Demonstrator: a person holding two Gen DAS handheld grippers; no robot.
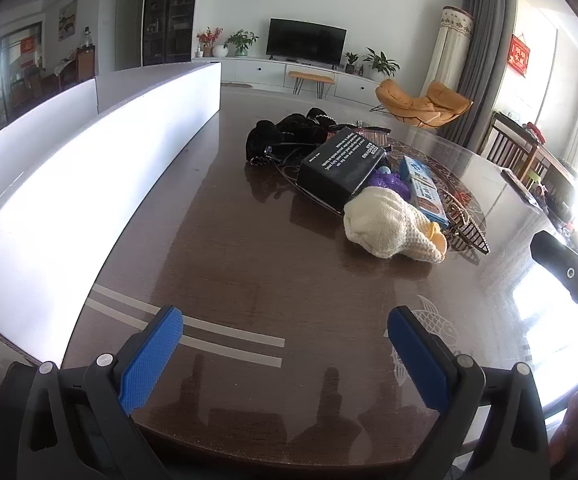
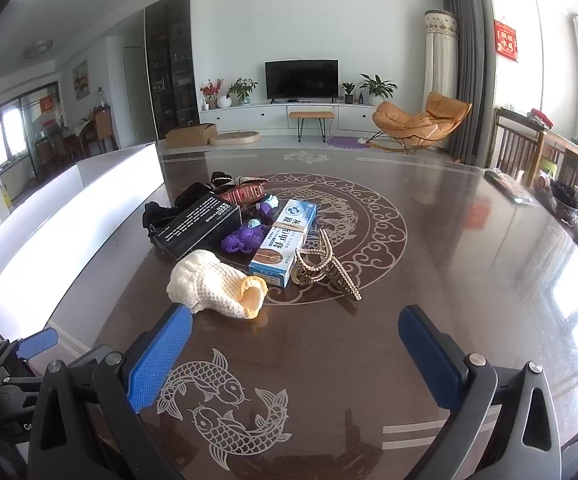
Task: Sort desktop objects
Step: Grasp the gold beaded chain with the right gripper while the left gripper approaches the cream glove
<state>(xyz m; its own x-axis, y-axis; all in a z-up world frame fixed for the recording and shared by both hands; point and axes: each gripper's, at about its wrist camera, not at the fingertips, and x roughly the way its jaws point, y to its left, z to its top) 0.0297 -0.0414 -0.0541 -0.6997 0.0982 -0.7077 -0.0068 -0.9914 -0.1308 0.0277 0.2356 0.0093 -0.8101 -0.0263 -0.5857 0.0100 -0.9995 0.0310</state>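
A heap of objects lies on the dark wooden table (image 2: 429, 280). It holds a cream knitted piece (image 2: 213, 282) (image 1: 385, 226), a black box (image 2: 201, 226) (image 1: 345, 166), a blue and white carton (image 2: 285, 240) (image 1: 423, 190), a purple toy (image 2: 245, 238), a gold hair claw (image 2: 327, 268), a pink hair claw (image 2: 245, 192) and black fabric (image 1: 285, 136). My left gripper (image 1: 285, 320) hovers open over bare table, well short of the heap. My right gripper (image 2: 295, 318) is open too, its left fingertip close to the cream piece. Nothing is between either pair of fingers.
A long white bin (image 1: 89, 184) (image 2: 73, 208) runs along the table's left side. Clutter sits at the table's far right edge (image 2: 569, 200), with a wooden chair (image 2: 517, 148) behind it. The other gripper's body (image 1: 569, 276) shows at the right of the left wrist view.
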